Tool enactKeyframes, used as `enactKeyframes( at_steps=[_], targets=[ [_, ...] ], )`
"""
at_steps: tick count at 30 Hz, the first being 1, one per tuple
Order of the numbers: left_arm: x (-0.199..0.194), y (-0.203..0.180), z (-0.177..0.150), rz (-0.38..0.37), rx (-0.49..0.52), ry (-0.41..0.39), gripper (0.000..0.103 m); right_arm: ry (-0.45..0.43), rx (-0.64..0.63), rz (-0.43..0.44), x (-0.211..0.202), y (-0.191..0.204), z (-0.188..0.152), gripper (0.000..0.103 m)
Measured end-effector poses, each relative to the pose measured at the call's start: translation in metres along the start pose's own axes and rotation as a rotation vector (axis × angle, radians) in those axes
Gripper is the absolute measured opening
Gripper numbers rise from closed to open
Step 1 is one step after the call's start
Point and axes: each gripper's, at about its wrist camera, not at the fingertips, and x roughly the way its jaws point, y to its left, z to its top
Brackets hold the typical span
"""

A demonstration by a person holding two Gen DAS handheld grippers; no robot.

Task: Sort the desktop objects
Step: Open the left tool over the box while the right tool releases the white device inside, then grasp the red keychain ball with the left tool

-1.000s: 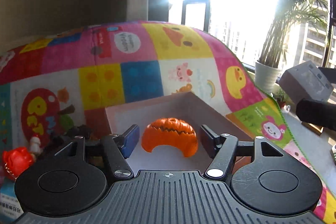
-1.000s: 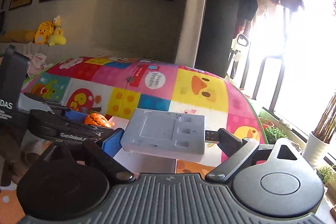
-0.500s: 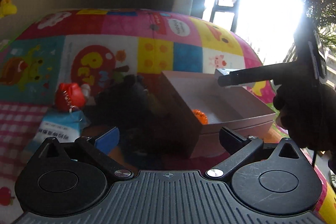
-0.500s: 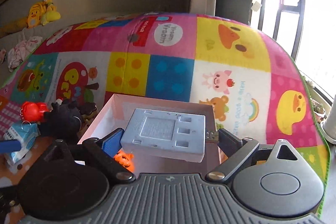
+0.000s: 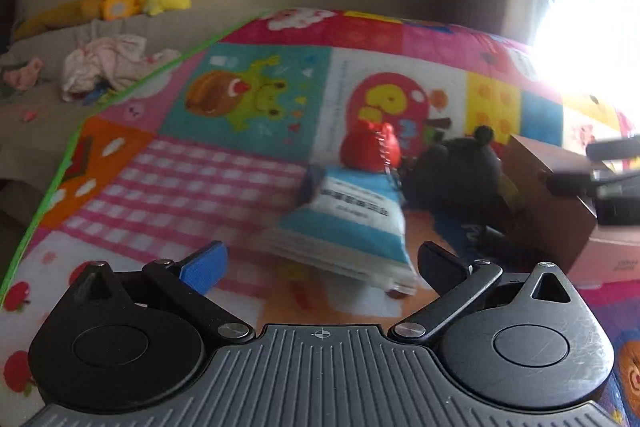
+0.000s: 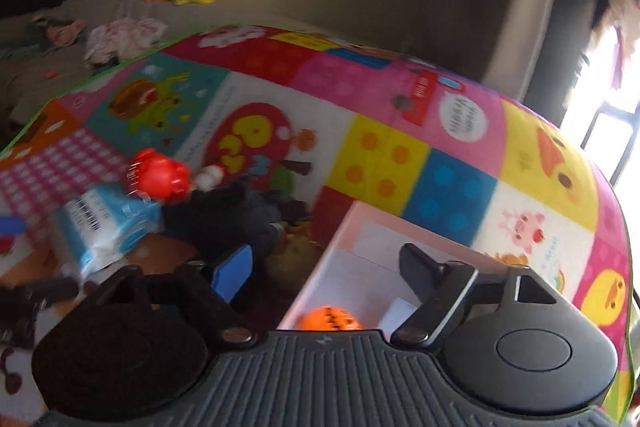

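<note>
Desktop objects on a colourful play mat point(image 5: 248, 99): blue-and-white tissue pack point(image 5: 348, 227), red toy point(image 5: 370, 149) just beyond it, black plush point(image 5: 460, 175) to its right, pink box point(image 6: 340, 247) further right holding an orange pumpkin point(image 6: 330, 319) near its front edge. Left gripper point(image 5: 320, 267): jaws spread wide, empty, the tissue pack ahead between them. Right gripper point(image 6: 328, 267): jaws closing, nothing between them, over the box's left wall.

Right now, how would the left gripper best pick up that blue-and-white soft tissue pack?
Probably across the blue-and-white soft tissue pack at its near end, coming straight from the front. It lies flat, lengthwise ahead of the open left gripper, and its soft sides should squeeze between the fingers.
</note>
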Motion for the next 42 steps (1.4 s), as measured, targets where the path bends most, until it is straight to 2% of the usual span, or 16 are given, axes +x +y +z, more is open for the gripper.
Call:
enactKeyframes(
  at_steps=[2,4,8,14,15,16,20,24,28,30,32,35,37,39,42],
  targets=[
    [0.003,0.013,0.002,0.001,-0.053,0.021,0.103,0.030,-0.075,0.066,0.003,0.027,-0.003,0.055],
    [0.005,0.023,0.002,-0.009,-0.106,0.039,0.103,0.059,-0.119,0.089,0.012,0.049,-0.008,0.055],
    [0.008,0.027,0.000,-0.027,-0.133,0.056,0.103,0.110,-0.116,0.076,0.036,0.066,-0.016,0.051],
    [0.011,0.023,-0.002,-0.026,-0.129,0.064,0.103,0.122,-0.120,0.032,0.055,0.062,-0.025,0.050],
    [0.011,0.023,-0.002,-0.023,-0.129,0.065,0.103,0.125,-0.120,0.031,0.055,0.061,-0.025,0.048],
    [0.011,0.023,-0.002,-0.020,-0.130,0.066,0.103,0.138,-0.115,0.037,0.055,0.059,-0.025,0.034],
    [0.009,0.022,-0.003,-0.016,-0.132,0.054,0.103,0.134,-0.103,0.078,0.038,0.054,-0.027,0.019],
    [0.008,0.020,-0.003,-0.023,-0.118,0.039,0.103,0.153,-0.091,0.183,0.002,0.053,-0.041,0.018],
    [0.008,0.015,-0.002,-0.026,-0.082,0.040,0.103,0.150,-0.066,0.218,-0.031,0.044,-0.065,0.018],
    [0.011,0.008,0.000,-0.039,-0.038,0.049,0.103,0.145,-0.017,0.208,-0.043,0.035,-0.075,0.023],
    [0.014,-0.001,0.005,-0.051,0.019,0.038,0.103,0.139,0.028,0.168,-0.051,0.030,-0.084,0.042],
    [0.023,-0.021,0.014,-0.017,0.144,-0.017,0.103,0.134,0.113,0.159,-0.059,0.022,-0.096,0.061],
    [0.032,-0.033,0.023,0.003,0.205,-0.044,0.103,0.133,0.154,0.158,-0.061,0.019,-0.101,0.065],
    [0.040,-0.039,0.034,-0.002,0.215,-0.050,0.103,0.129,0.184,0.150,-0.058,0.016,-0.104,0.069],
    [0.048,-0.047,0.050,-0.037,0.229,-0.070,0.103,0.130,0.239,0.124,-0.055,0.011,-0.107,0.084]
  ],
)
